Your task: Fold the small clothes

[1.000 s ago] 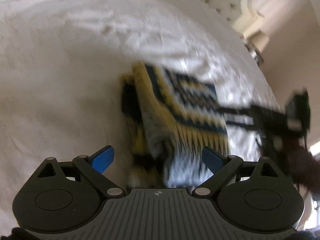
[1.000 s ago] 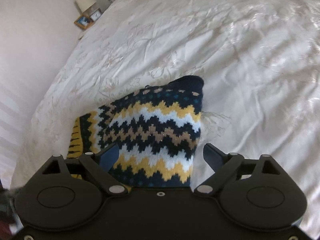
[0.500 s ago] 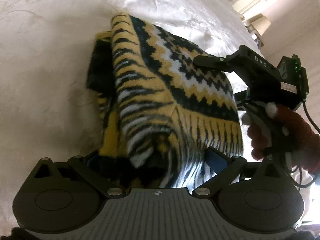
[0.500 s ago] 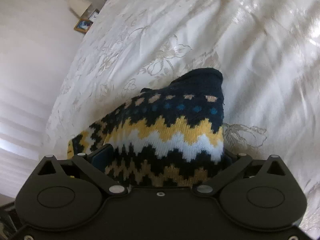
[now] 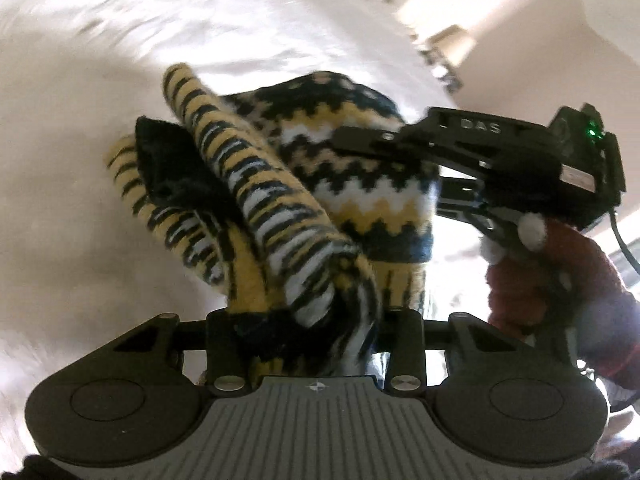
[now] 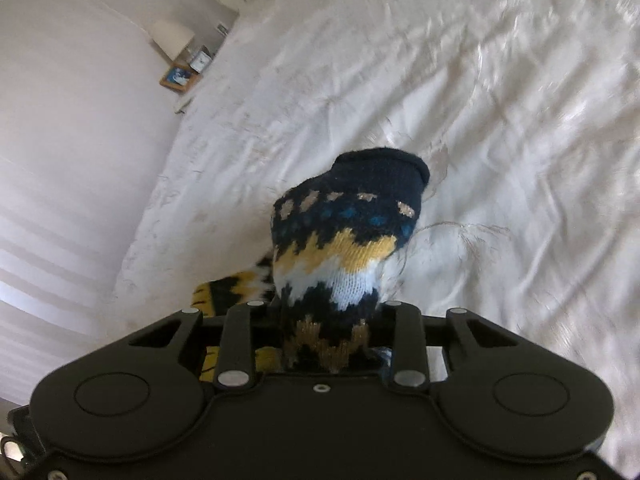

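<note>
Sweater [image 5: 320, 216], small knit, zigzag navy-yellow-white, bunched between both claws, raised off white bedspread [image 5: 80, 240]. Left gripper [image 5: 316, 320] at 6 o'clock of own view, jaws closing on striped hem bundle. Right gripper [image 6: 324, 328] likewise closing on zigzag panel; navy cuff [image 6: 380, 168] poking up at 12 o'clock. Two-point pinch likely meant to carry edge over for fold. Red-gloved hand [image 5: 552, 272] at 3 o'clock. Lamp [image 6: 172, 38] far off, 10 o'clock.

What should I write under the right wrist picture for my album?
Right gripper closing on a zigzag knitted sweater, bunched between its jaws, above a white bedspread.
</note>
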A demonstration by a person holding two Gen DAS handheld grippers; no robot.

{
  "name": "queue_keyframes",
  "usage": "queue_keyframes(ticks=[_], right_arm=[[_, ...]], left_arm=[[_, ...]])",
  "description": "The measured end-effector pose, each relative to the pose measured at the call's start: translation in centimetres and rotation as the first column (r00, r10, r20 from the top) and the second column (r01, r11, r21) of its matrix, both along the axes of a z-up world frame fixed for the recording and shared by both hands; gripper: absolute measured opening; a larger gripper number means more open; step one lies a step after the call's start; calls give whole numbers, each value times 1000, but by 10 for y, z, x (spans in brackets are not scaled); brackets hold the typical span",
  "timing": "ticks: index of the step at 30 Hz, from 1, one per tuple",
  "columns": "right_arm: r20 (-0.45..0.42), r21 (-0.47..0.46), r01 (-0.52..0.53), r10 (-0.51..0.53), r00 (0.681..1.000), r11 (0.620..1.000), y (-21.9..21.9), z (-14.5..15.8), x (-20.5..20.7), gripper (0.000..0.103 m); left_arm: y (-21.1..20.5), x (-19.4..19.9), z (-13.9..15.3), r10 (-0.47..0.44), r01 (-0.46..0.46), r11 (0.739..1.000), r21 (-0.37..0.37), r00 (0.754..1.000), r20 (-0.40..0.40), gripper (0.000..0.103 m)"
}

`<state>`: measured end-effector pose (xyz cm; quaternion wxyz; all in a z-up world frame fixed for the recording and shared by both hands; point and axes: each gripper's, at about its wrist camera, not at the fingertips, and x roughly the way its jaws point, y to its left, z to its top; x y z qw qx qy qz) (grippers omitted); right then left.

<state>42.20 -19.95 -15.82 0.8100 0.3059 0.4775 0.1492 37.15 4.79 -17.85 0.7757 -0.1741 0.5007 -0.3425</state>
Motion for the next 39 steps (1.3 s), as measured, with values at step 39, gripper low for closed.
queue_keyframes(ticks=[39], right_arm=[[85, -387, 2, 34, 996, 922, -124, 14, -276, 69]], left_arm=[[-41, -256, -7, 394, -390, 838, 381, 916, 73, 43]])
